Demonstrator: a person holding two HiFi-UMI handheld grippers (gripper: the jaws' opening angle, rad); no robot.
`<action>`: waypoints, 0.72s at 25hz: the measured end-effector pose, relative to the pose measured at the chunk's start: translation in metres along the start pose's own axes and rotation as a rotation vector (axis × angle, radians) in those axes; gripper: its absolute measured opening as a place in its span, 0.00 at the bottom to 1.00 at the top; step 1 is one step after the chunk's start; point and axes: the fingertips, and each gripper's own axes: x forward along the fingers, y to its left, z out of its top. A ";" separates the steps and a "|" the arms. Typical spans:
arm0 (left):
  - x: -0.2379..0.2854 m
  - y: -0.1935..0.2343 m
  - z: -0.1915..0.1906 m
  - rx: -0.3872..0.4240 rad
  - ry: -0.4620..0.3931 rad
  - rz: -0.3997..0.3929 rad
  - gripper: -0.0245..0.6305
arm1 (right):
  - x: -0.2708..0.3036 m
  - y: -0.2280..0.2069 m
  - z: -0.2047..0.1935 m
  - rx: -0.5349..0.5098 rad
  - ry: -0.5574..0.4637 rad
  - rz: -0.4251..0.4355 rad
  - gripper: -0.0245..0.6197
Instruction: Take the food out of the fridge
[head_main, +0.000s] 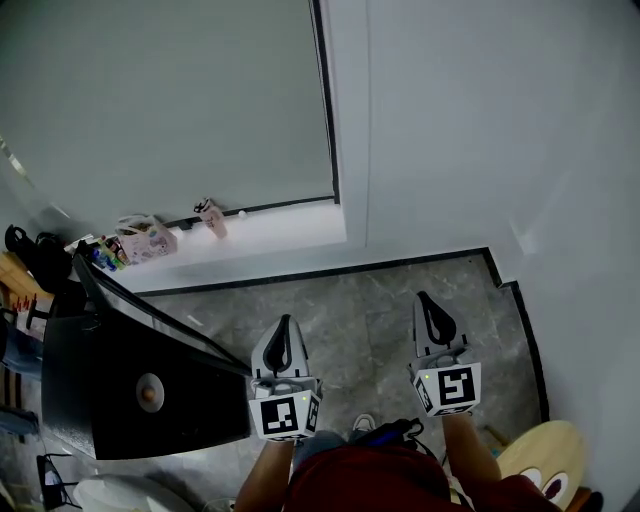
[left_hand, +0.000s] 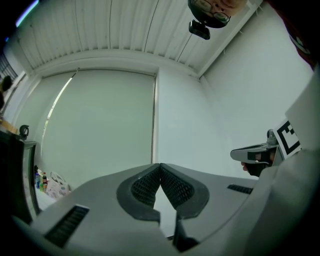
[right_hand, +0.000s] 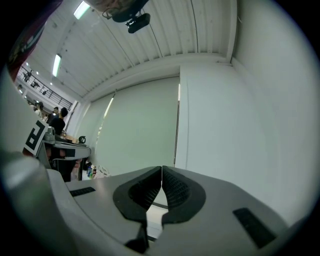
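Left gripper (left_hand: 160, 166): jaws pressed together at the tips with nothing between them. The black pads (left_hand: 144, 188) carry a fine grid texture and sit in a smooth grey moulded body. Right gripper (right_hand: 162, 168): jaws likewise closed tip to tip and empty, with the same dark textured pads (right_hand: 176, 190) and grey shell. In the head view both grippers are held side by side, level and apart, above the floor (head_main: 380, 300). Each carries a white cube with black square markers at its rear, the left cube (head_main: 285, 415) and the right cube (head_main: 447, 388). The floor is polished grey stone with pale veining, edged by a thin black skirting line. The fridge (head_main: 130, 390) stands to the left of the left gripper, near it but not touching. It is a glossy black box with a small round fitting on the face that shows, and its inside is hidden in all views. Ahead of both grippers is a matt pale roller blind (head_main: 170, 100) beside a plain white wall (head_main: 480, 130). On the white sill under the blind rest a pink cup (head_main: 210, 217), a pink patterned bag (head_main: 147, 241) and a few small bottles (head_main: 105, 253). A round pale wooden seat (head_main: 545, 452) lies at the lower right. The ceiling (right_hand: 165, 35) is made of ribbed white panels.
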 end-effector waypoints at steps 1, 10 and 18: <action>0.003 0.000 -0.001 -0.002 0.002 0.001 0.06 | 0.004 -0.001 -0.002 -0.001 0.004 0.006 0.07; 0.044 0.036 -0.007 0.025 0.005 0.000 0.06 | 0.063 0.009 -0.003 -0.002 0.006 0.009 0.07; 0.081 0.074 -0.009 0.009 0.000 0.013 0.06 | 0.113 0.022 0.001 -0.017 -0.001 0.031 0.07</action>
